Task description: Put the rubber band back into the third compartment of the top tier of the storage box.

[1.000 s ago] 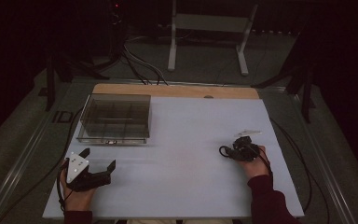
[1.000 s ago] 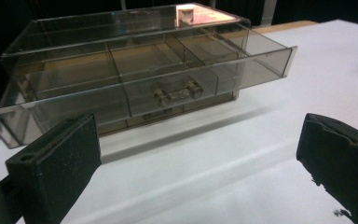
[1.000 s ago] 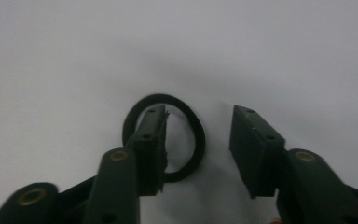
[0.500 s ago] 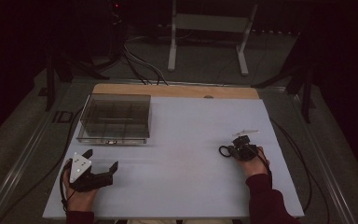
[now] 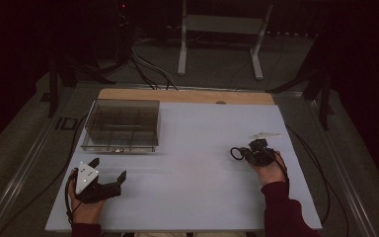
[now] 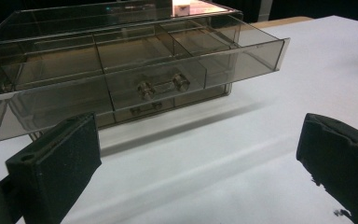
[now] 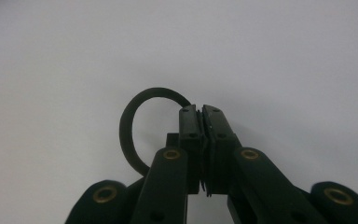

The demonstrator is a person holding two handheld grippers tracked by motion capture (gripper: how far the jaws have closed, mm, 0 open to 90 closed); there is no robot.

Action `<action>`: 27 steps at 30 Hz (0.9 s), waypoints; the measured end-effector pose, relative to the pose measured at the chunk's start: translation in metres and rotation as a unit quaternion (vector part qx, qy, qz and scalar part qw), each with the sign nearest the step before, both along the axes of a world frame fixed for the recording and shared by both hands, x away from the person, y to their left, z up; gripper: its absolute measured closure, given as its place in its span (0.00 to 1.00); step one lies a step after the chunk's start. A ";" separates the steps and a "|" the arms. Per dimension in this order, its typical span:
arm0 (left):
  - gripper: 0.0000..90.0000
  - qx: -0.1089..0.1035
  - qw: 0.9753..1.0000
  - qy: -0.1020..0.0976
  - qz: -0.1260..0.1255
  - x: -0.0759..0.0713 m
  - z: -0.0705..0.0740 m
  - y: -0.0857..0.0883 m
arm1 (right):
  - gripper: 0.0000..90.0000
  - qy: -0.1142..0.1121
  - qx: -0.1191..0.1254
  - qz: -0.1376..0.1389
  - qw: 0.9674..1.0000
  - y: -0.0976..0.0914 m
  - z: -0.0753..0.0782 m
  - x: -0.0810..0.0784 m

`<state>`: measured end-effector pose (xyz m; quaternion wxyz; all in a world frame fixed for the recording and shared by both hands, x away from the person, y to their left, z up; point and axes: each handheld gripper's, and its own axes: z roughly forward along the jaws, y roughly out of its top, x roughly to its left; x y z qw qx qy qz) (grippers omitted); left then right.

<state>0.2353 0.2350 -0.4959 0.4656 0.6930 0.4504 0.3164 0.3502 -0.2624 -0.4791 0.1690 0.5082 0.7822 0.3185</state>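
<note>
A clear smoky drawer box [image 5: 121,124] stands at the table's far left. Its front, with a small handle [image 6: 162,87], faces my left gripper, and one drawer looks pulled out a little. My left gripper [image 5: 109,169] rests near the front left edge, short of the box, open with nothing between its jaws [image 6: 200,154]. At the right side my right gripper [image 5: 249,154] lies low on the white table [image 5: 197,148], shut on a thin black ring [image 7: 127,126]. The ring [image 5: 236,153] loops out to the left of the closed tips [image 7: 200,114].
A small white flat piece [image 5: 265,134] lies on the table just beyond my right gripper. A wooden strip [image 5: 187,96] runs along the far edge. Cables [image 5: 148,69] and a metal stand [image 5: 222,29] are on the floor behind.
My left gripper has edged slightly to the right toward the box. The right gripper has stayed almost still, holding the ring.
</note>
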 end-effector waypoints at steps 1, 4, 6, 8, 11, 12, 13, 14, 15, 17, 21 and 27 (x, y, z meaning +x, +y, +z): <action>0.01 -0.001 1.000 0.000 0.000 0.000 0.000 0.000 | 0.98 -0.002 0.006 0.001 1.000 0.001 0.003 0.000; 0.01 -0.004 1.000 0.001 0.000 0.000 0.000 0.000 | 0.98 -0.008 0.020 0.004 1.000 0.003 0.010 0.001; 0.01 -0.004 1.000 0.003 -0.002 0.000 0.000 0.000 | 0.98 -0.013 0.021 0.005 1.000 0.004 0.014 0.002; 0.01 -0.003 1.000 0.003 -0.001 0.000 -0.001 -0.001 | 0.98 -0.016 0.021 0.006 1.000 0.004 0.016 0.003; 0.01 -0.002 1.000 0.001 0.000 0.000 0.000 -0.001 | 0.98 -0.025 0.027 0.007 0.999 0.007 0.025 0.004; 0.01 -0.002 1.000 0.001 0.000 0.000 0.000 -0.001 | 0.98 -0.028 0.026 0.008 0.999 0.008 0.027 0.004; 0.01 -0.001 1.000 0.001 0.000 0.000 -0.001 -0.001 | 0.98 -0.029 0.027 0.009 0.999 0.009 0.029 0.005; 0.01 -0.001 1.000 0.001 0.000 0.000 -0.001 -0.001 | 0.98 -0.029 0.027 0.009 0.999 0.009 0.029 0.005; 0.01 -0.001 1.000 0.000 0.000 0.000 -0.001 -0.001 | 0.98 -0.031 0.028 0.010 0.999 0.010 0.030 0.005; 0.01 -0.001 1.000 0.000 0.001 0.000 -0.001 -0.001 | 0.98 -0.037 0.032 0.012 0.999 0.013 0.035 0.007; 0.01 -0.002 1.000 0.000 0.001 0.000 -0.001 0.000 | 0.98 -0.043 0.038 0.015 0.998 0.018 0.042 0.009; 0.01 0.002 1.000 -0.001 0.000 0.000 -0.001 -0.002 | 0.98 -0.050 0.052 0.017 0.997 0.024 0.048 0.012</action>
